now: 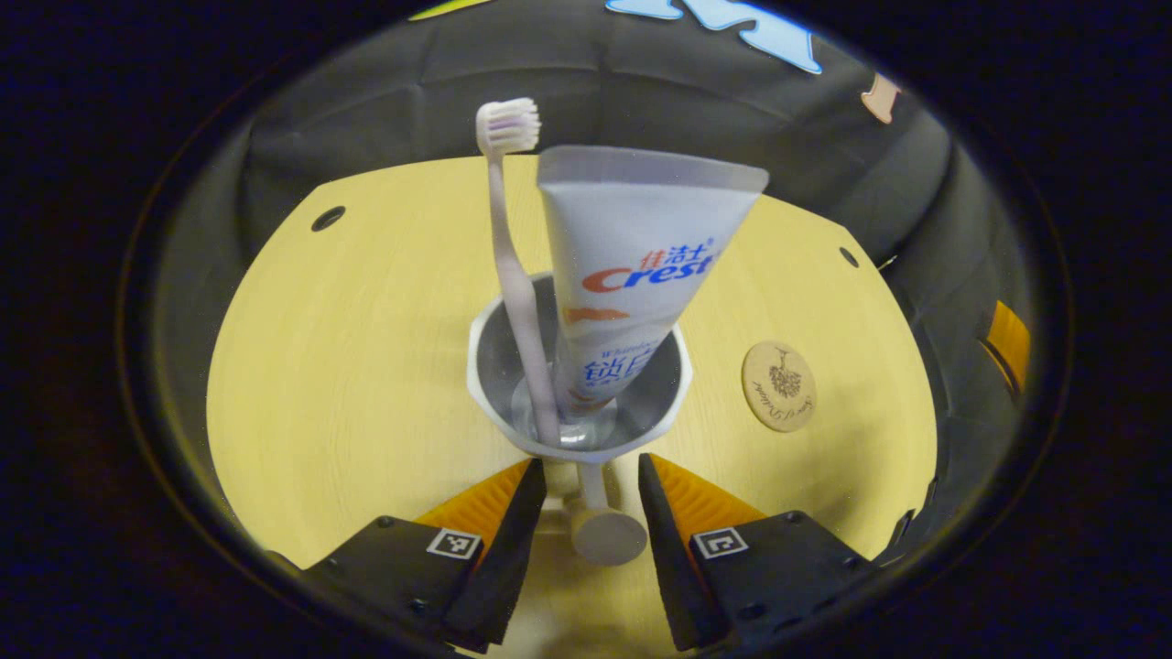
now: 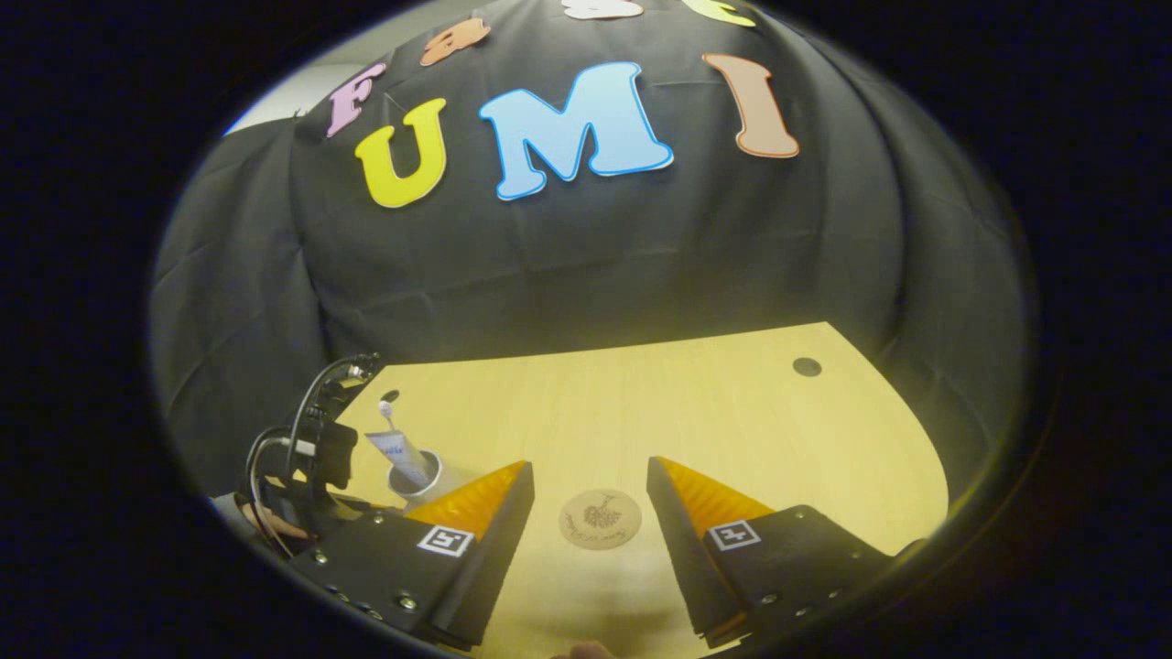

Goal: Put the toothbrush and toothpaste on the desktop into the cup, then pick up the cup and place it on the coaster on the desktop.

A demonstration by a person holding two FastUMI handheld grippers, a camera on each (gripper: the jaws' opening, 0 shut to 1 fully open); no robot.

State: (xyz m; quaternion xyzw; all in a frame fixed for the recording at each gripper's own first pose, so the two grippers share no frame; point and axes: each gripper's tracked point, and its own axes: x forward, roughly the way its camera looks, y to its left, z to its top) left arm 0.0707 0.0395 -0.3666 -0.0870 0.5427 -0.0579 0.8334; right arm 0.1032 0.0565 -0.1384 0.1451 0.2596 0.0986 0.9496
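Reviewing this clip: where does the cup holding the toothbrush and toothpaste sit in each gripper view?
Left gripper view: the cup sits at centre, just beyond the left gripper, its handle between the open fingers.
Right gripper view: the cup is small at lower left, behind the right gripper's near finger.
Shared landmark: the round coaster on the desktop.

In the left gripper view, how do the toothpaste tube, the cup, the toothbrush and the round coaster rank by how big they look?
Largest to smallest as they look:
1. Toothpaste tube
2. Cup, close behind; nearness to the camera makes this unsure
3. Toothbrush, tall but thin
4. Coaster, lying farther off on the desktop
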